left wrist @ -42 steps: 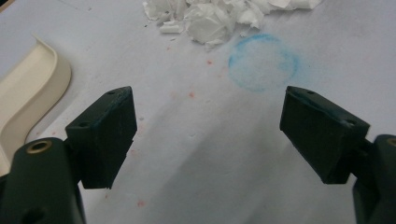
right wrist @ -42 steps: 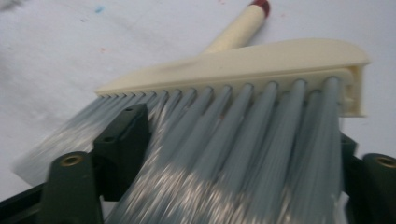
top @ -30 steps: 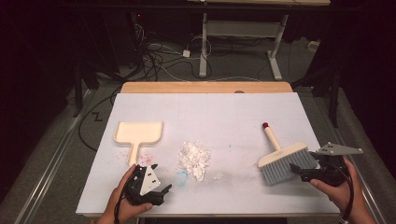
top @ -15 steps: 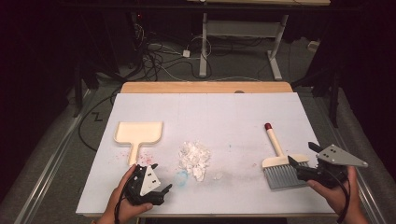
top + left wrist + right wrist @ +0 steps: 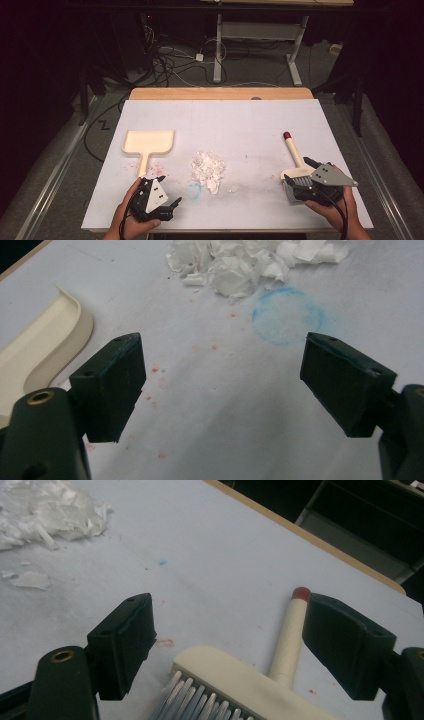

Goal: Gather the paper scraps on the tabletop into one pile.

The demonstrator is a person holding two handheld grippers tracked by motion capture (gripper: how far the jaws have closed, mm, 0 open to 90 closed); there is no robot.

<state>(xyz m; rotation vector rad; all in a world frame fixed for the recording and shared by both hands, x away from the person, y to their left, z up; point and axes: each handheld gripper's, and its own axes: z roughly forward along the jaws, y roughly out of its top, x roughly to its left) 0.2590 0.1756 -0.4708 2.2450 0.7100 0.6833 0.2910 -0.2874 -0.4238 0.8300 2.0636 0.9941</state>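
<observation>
A cream brush lies at the right of the white table, its red-tipped handle (image 5: 294, 150) pointing away and its bristle head (image 5: 235, 680) near me. My right gripper (image 5: 299, 173) hovers over that head, open, with the head and handle (image 5: 289, 637) between the spread jaws and nothing clamped. A cream dustpan (image 5: 149, 142) lies at the left, its handle toward me. My left gripper (image 5: 171, 205) rests open near the front edge, just right of the dustpan handle. A pile of white paper scraps (image 5: 208, 170) sits in the middle; the same paper scraps (image 5: 250, 260) lie ahead of the left jaws.
A blue ring stain (image 5: 287, 315) and red specks mark the white table top (image 5: 225, 120). A wooden strip (image 5: 220, 93) borders its far edge. Cables and desk legs lie on the floor beyond. The dustpan's rim (image 5: 47, 347) curves at the left of the left gripper view.
My right gripper has moved left, from beside the brush's bristle head to over it. The left gripper and the dustpan have stayed put.
</observation>
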